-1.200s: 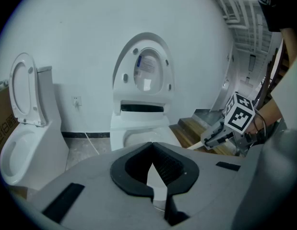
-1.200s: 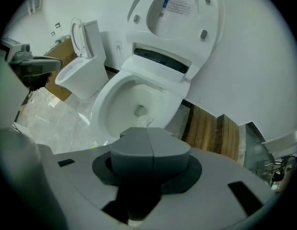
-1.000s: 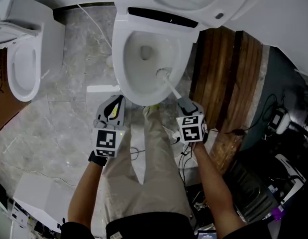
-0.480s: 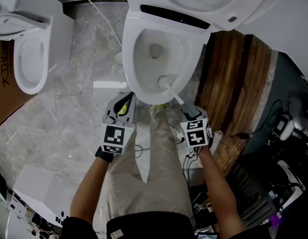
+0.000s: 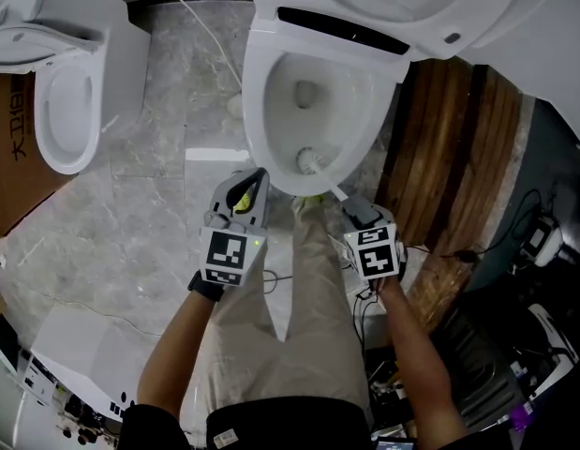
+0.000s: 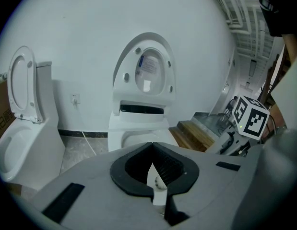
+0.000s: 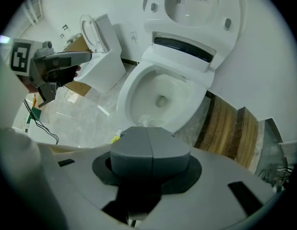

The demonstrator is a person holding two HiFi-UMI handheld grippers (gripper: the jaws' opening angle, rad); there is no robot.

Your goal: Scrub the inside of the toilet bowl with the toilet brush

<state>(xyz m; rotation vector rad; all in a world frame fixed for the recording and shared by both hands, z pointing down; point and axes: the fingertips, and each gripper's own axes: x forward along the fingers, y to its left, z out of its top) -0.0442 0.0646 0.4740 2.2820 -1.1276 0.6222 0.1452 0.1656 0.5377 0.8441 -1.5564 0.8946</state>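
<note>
Scrubbing stage: judged under way. The bristled head of the white plastic toilet brush sat inside the white ceramic toilet bowl, low on its front wall and nearer the person than the dark drain opening.

Right hand-held gripper: its jaws were pressed flat together on the brush's slim handle, just outside the bowl's front rim.

Left hand-held gripper: its jaws were drawn together at the tips and gripped nothing of the task. It hung over the grey marble floor just beside the bowl's front-left edge, apart from the brush.

Key relation: the brush's long axis ran from the right hand-held gripper forward and slightly left over the rim, with the head at the far end. The drain and rear wall lay farther along that line, so the next stroke probably called for a push along the handle. The right hand did the work and the left was idle.

Head view only: it showed the handle bridging the rim and both grippers side by side.

Right gripper view only: the handle was hidden beneath the closed jaws and only the bristles showed beyond them. It also showed the raised white lid.

Left gripper view only: it showed the tips meeting, with a thin pale sliver in the gap that could not be identified. The brush did not show there.
</note>
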